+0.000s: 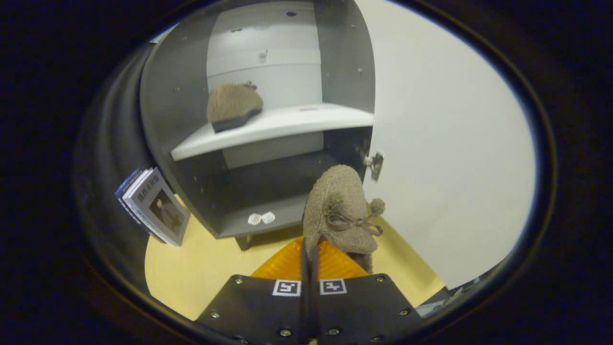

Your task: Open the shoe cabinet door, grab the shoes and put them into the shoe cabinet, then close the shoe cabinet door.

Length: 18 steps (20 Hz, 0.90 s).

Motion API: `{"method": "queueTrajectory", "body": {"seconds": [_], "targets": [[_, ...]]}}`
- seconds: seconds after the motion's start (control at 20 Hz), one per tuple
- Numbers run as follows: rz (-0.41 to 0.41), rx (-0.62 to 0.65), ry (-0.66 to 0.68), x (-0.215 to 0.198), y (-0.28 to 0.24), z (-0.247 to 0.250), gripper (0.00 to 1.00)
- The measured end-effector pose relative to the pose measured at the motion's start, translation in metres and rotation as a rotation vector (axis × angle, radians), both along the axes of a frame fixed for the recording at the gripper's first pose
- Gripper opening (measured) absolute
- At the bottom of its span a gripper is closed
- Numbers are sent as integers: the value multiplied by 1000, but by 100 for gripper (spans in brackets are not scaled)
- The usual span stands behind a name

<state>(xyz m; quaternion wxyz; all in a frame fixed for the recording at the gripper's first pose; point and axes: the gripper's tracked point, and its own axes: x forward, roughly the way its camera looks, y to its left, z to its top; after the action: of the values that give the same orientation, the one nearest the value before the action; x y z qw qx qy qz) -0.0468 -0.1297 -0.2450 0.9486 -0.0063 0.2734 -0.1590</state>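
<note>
The gripper [310, 261] is carrying a fuzzy brown slipper with a bow and pom-poms [337, 211], and its fingers are pressed nearly together, pinching the slipper's edge between them. The slipper is hanging just ahead of the fingers, in front of the lower compartment of the dark grey shoe cabinet [167, 105]. The cabinet's white door [445, 143] is standing wide open to the right, its metal hinge [375, 165] just beside the slipper's toe.

Up on the white shelf [287, 125], a matching fuzzy brown slipper [233, 105] is already sitting at the left end. So this looks like the second shoe going in: door-opening done, one shoe stowed, this one in transit.

On the cabinet's grey bottom panel [268, 218], two small white packets [261, 218] are lying near the front edge. A stack of thin books [154, 205] is leaning against the cabinet's left wall on the pale yellow floor [201, 273].

Next, I judge, the gripper needs to push forward into the cabinet, clear the hinge and the shelf's front edge, set the slipper down flat on the shelf or the bottom panel, then let go and back out before swinging the door closed.
</note>
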Motion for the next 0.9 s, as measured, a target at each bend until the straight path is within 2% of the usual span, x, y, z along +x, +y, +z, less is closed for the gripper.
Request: {"method": "queueTrajectory", "body": {"seconds": [0.4,0.9], "targets": [[130,-76,-213,87,-4,125,0],[207,-110,-302,195,-10,176,0]]}}
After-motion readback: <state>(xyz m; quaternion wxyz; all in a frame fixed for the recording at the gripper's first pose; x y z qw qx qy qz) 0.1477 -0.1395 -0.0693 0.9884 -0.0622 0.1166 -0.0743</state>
